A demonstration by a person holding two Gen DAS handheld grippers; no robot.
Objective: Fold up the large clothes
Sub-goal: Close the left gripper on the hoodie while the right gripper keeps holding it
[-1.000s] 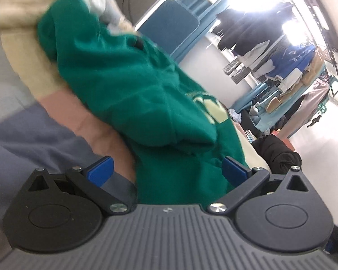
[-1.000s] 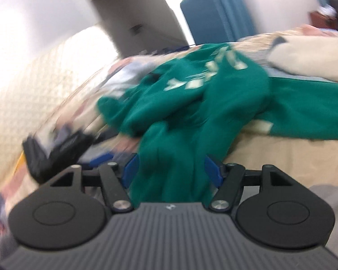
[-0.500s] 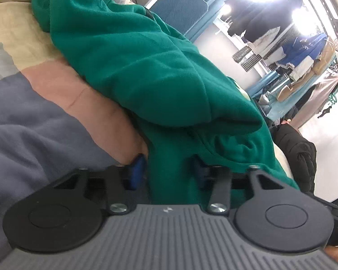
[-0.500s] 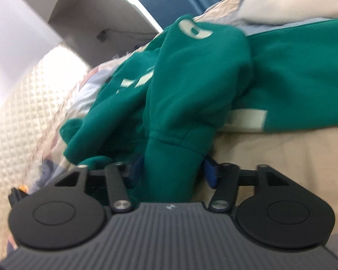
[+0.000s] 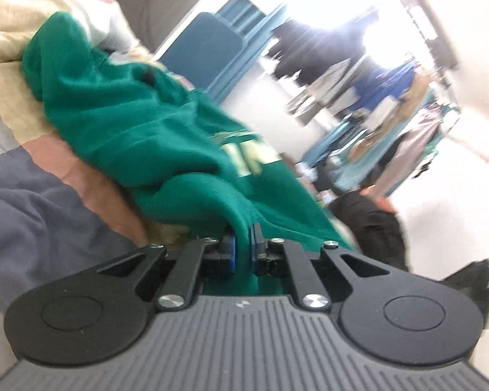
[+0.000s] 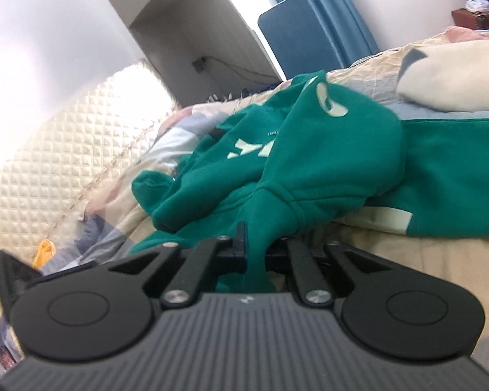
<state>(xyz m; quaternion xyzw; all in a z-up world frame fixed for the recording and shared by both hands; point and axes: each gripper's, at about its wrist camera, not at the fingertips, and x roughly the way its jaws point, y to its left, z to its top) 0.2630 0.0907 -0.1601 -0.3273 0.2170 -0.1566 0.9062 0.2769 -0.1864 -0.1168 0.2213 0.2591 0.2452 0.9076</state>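
**Both grippers clamped on the green sweatshirt**

The green sweatshirt (image 6: 326,150) lies crumpled on a bed, spread from the centre of the right wrist view out toward 3 o'clock, with pale lettering on its upper folds and a pale band near its lower edge at about 4 o'clock. In the left wrist view the same sweatshirt (image 5: 140,130) runs from 10 o'clock down to the centre, blurred by motion.

The left gripper (image 5: 243,249) has its jaws drawn nearly together, and a bunched fold of the green cloth is pinched between the blue pads (image 5: 232,254); the cloth rises from the pinch toward 12 o'clock. The right gripper (image 6: 256,244) is likewise closed to a narrow slit on a ribbed edge of the sweatshirt, perhaps a cuff or hem; the cloth covers one finger, so only the finger on the 9 o'clock side shows plainly.

Beneath the sweatshirt is a patchwork bedspread (image 5: 49,202) in grey-blue, pink and cream blocks. A cream garment (image 6: 450,75) lies on the bed at 2 o'clock in the right wrist view, touching the sweatshirt's far edge. A quilted cream headboard (image 6: 49,163) stands at 9 o'clock. A blue chair (image 6: 296,29) sits beyond the bed at 1 o'clock. In the left wrist view, hanging clothes (image 5: 384,97) appear at 2 o'clock, washed out by bright light.
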